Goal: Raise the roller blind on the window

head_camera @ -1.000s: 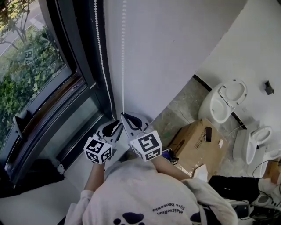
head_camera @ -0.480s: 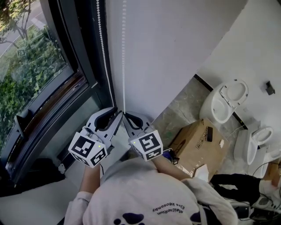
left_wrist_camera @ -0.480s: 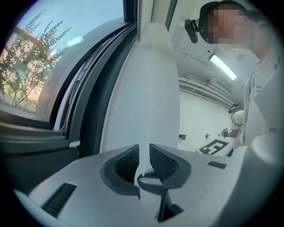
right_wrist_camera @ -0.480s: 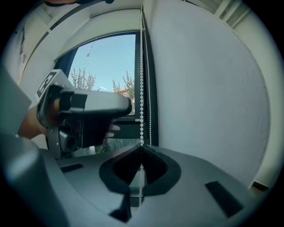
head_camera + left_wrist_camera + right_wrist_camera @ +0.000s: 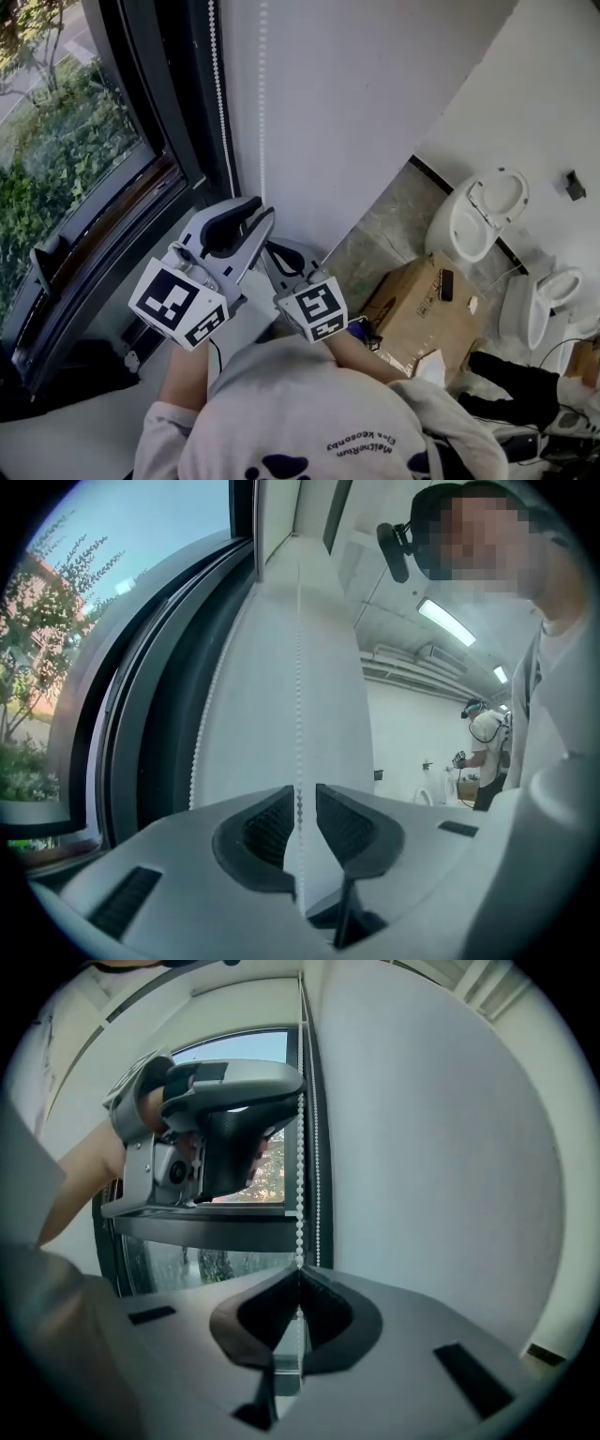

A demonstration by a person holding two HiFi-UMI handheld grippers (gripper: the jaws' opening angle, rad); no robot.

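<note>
The window [image 5: 75, 159] fills the left of the head view, its dark frame meeting a plain white wall [image 5: 375, 112]; trees and sky show through the glass, yet the roller blind itself cannot be made out in any view, so how high it stands cannot be told. On the floor to the right lies a cardboard box [image 5: 422, 309]. The left gripper [image 5: 300, 797] is held the higher of the two, its jaws apart with the wall-side strand of the bead chain [image 5: 299, 667] running between them untouched. The right gripper [image 5: 298, 1279] sits lower; its jaws are pressed together on that same strand. The work looks mid-course, a hand-over-hand pull; what seems left is for the upper jaws to close on the chain, then further pulls downward.
</note>
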